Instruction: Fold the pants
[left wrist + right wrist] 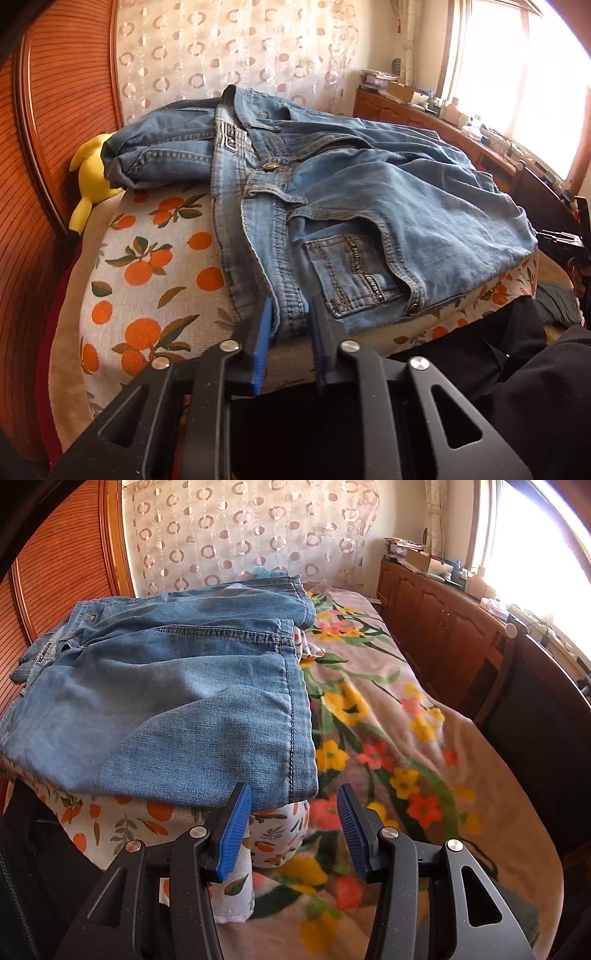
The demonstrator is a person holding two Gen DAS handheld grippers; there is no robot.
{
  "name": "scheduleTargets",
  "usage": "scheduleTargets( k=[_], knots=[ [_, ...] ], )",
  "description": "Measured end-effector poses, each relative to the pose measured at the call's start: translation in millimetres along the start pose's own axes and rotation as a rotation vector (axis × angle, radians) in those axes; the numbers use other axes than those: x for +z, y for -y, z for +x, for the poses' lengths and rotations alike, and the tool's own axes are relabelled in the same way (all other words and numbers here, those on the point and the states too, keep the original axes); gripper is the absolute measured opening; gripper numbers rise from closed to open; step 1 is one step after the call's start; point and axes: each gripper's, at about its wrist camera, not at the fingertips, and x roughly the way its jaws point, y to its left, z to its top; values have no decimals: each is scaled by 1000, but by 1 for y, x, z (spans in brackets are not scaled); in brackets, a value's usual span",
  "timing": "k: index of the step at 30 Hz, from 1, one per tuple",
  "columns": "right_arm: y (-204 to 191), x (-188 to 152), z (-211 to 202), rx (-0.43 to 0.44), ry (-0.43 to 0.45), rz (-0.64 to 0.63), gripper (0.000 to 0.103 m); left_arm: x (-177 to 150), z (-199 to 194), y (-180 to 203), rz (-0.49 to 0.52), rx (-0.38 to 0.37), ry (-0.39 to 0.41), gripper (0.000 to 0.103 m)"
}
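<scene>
currently left hand-held gripper [291,314] clamped on jeans [369,206] waistband edge — right hand-held gripper [293,801] apart, just beside the hem. jeans lie half-folded on orange-print cushion [147,280]. next: pinch hem, fold over.

1. Your left claw [291,321] straddles the jeans [369,206] waistband; you cannot tell whether its blue pads [264,332] pinch the denim.
2. The yellow plush toy [90,177], at nine o'clock, is half buried under the jeans leg.
3. Clutter on the cabinet [443,602], toward two o'clock, is too small to identify.
4. The window [535,542] is blown out white.
</scene>
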Motion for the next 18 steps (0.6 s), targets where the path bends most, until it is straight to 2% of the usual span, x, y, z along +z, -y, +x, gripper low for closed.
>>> scheduleTargets(
  k=[10, 16, 18],
  knots=[
    [1, 0, 1, 8, -5, -16, 50, 1, 4, -4, -18, -11, -14, 20],
    [11, 3, 10, 95, -13, 34, 50, 1, 5, -5, -30, -14, -13, 20],
    [18, 4, 13, 112, -10, 67, 50, 1, 8, -5, -29, -6, -17, 24]
  ],
)
